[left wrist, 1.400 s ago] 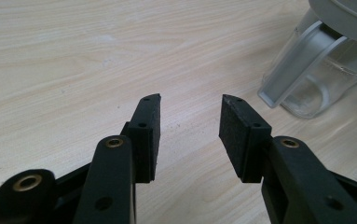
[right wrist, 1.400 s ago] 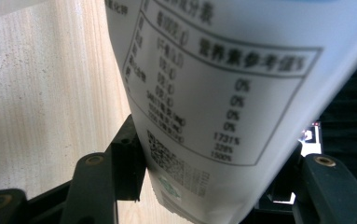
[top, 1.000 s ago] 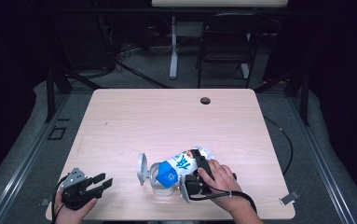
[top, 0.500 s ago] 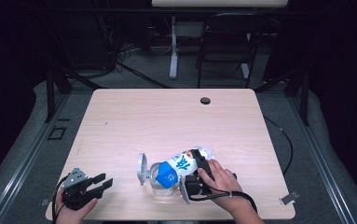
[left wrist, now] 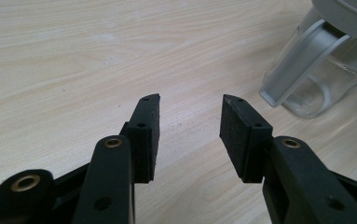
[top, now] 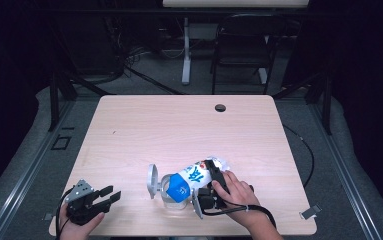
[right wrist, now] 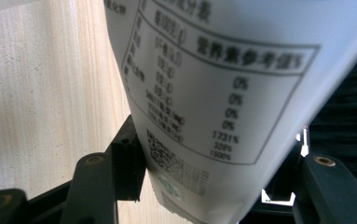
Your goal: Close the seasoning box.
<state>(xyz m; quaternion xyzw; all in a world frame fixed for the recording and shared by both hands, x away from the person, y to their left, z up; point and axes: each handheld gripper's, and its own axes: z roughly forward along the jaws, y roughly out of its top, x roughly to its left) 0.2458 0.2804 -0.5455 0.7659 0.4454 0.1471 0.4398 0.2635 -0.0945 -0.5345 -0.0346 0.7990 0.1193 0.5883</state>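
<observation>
A white and blue printed bag (top: 193, 179) hangs tilted, its blue end down over a clear container (top: 171, 198) whose grey lid (top: 152, 181) stands flipped open to the left. My right gripper (top: 214, 175) is shut on the bag's upper white end. In the right gripper view the bag (right wrist: 223, 79) with its nutrition table sits between the two jaws of the right gripper (right wrist: 218, 140). My left gripper (top: 112, 194) rests at the table's front left corner, open and holding nothing. In its own view the left gripper (left wrist: 190, 102) points toward the container (left wrist: 316, 79).
The light wooden table (top: 179, 125) has a small black grommet (top: 220, 107) near its far edge. A dark chair (top: 244, 45) and a white stand leg (top: 186, 50) are behind the table. A cable (top: 306, 150) trails off the right side.
</observation>
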